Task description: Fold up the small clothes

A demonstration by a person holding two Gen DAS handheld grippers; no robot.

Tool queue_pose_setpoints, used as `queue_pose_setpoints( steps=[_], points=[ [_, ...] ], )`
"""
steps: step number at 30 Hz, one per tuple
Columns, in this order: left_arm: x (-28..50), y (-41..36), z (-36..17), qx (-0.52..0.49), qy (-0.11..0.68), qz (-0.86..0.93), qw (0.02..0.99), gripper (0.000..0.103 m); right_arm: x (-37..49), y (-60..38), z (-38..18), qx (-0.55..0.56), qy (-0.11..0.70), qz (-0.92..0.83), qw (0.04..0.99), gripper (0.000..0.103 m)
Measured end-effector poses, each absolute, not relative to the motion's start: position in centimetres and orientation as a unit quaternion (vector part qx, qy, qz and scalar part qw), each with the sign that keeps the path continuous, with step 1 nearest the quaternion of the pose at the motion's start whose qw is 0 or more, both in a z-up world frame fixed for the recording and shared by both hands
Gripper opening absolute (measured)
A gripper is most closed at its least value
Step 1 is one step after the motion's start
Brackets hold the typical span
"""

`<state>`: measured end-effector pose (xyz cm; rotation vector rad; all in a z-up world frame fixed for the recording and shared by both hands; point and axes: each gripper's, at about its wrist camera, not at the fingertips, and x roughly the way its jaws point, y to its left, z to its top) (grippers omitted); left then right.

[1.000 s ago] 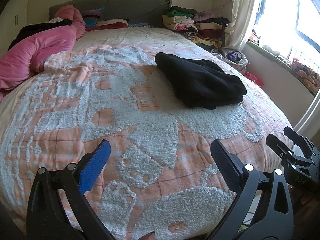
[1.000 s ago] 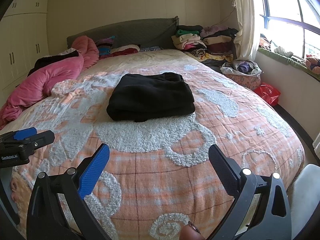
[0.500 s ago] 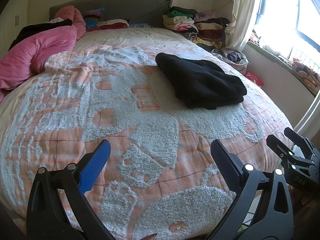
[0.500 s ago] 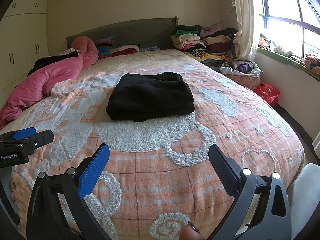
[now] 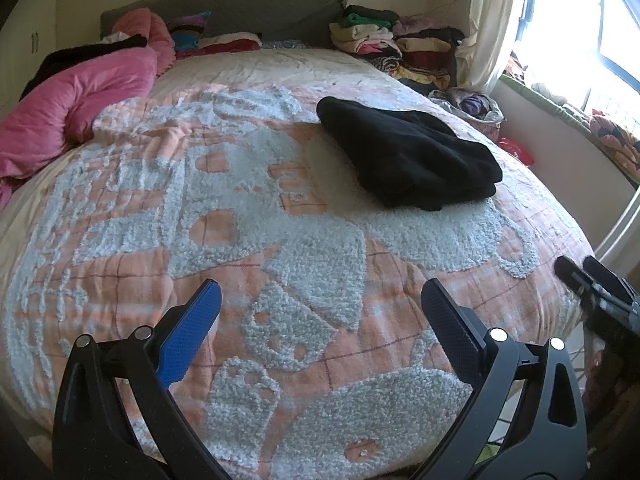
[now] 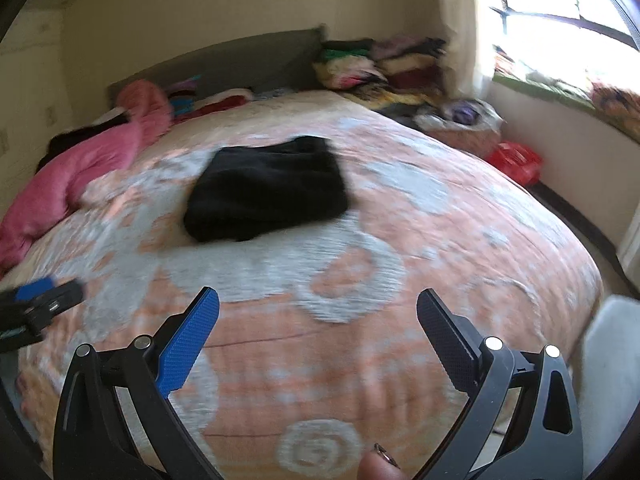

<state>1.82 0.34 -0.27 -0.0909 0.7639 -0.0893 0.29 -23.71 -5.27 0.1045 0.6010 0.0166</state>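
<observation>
A black garment (image 5: 408, 156), folded into a thick rectangle, lies on the orange-and-white bedspread (image 5: 240, 216), right of the bed's middle. It also shows in the right wrist view (image 6: 266, 190), blurred. My left gripper (image 5: 320, 292) is open and empty, low over the near edge of the bed. My right gripper (image 6: 318, 300) is open and empty, also well short of the garment. The right gripper shows at the right edge of the left wrist view (image 5: 600, 292), and the left one at the left edge of the right wrist view (image 6: 36, 304).
A pink duvet (image 5: 76, 100) is bunched at the bed's far left. Stacks of folded clothes (image 5: 392, 44) sit at the far right corner by the headboard (image 5: 256, 8). A basket of clothes (image 5: 476, 108) and a red bag (image 6: 516, 160) stand on the floor by the window.
The right wrist view has turned blurred and tilted, and the garment sits further left and higher in it: the right gripper is moving. The left gripper has hardly moved. Both stay open.
</observation>
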Motion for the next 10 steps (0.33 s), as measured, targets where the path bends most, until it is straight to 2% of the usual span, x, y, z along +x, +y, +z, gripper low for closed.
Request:
queue_pose_setpoints(
  steps=[3,6,10],
  points=[
    [2.3,2.4,-0.2,-0.076,0.375,-0.029,0.924,0.094,0.4,-28.2,-5.4,0.076,0.292,-0.062,0.951,0.099],
    [3.5,7.7,0.2,-0.126,0.376,0.019,0.918,0.094,0.3,-35.2,-5.9,0.100,0.293,-0.166,0.936,0.099],
    [4.5,19.4,1.3,-0.169,0.350,0.151,0.909,0.094,-1.2,-47.2,-7.2,0.137,0.302,-0.340,0.880,0.099]
  ],
)
